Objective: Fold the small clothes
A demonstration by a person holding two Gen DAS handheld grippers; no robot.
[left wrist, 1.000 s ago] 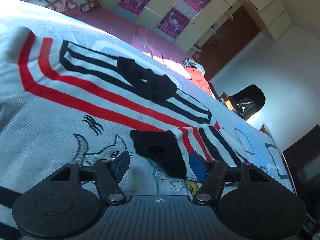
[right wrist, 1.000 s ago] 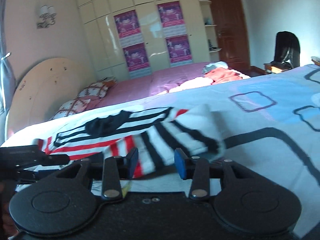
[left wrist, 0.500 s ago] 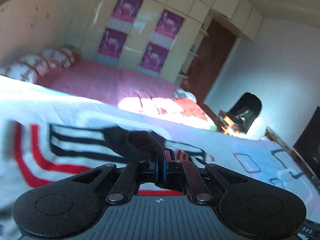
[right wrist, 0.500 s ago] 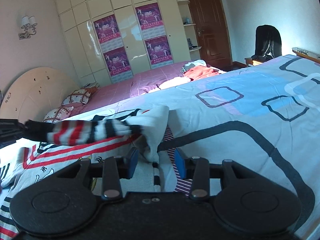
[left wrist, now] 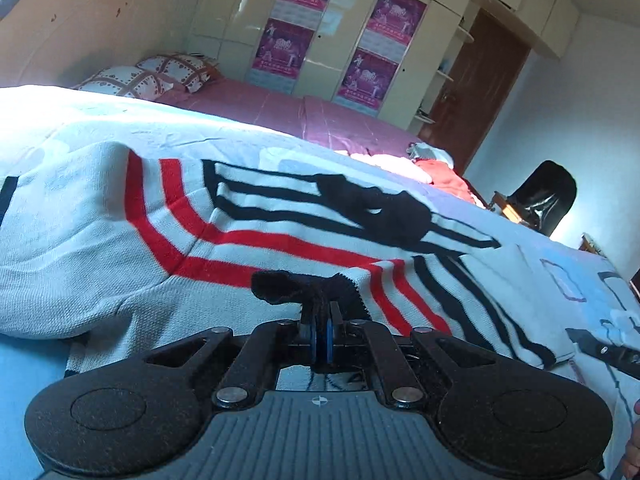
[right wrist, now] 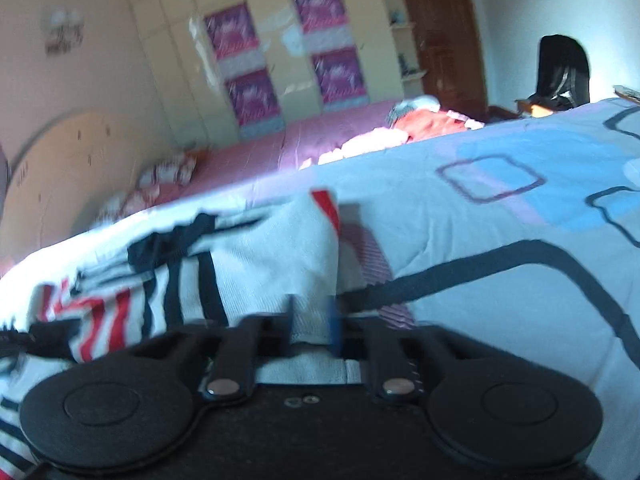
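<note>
A small white knit sweater point(left wrist: 120, 240) with red and black stripes lies on the bed. My left gripper point(left wrist: 322, 334) is shut on the sweater's black sleeve cuff point(left wrist: 304, 292), with the sleeve folded over the body. In the right wrist view, which is blurred, the sweater point(right wrist: 264, 256) lies bunched in front of my right gripper point(right wrist: 314, 320). Its jaws are closed on a white fold of the sweater near the hem.
The bed has a light blue cover point(right wrist: 500, 208) with dark outlined squares. A pink bed point(left wrist: 280, 108) with pillows point(left wrist: 152, 76) and a red garment point(left wrist: 444, 176) lies beyond. A black chair point(left wrist: 548, 196) stands at the right by the brown door point(left wrist: 480, 92).
My left gripper closed on the black cuff and carried the sleeve over the sweater body. My right gripper went from open beside the sweater to closed on its white fabric.
</note>
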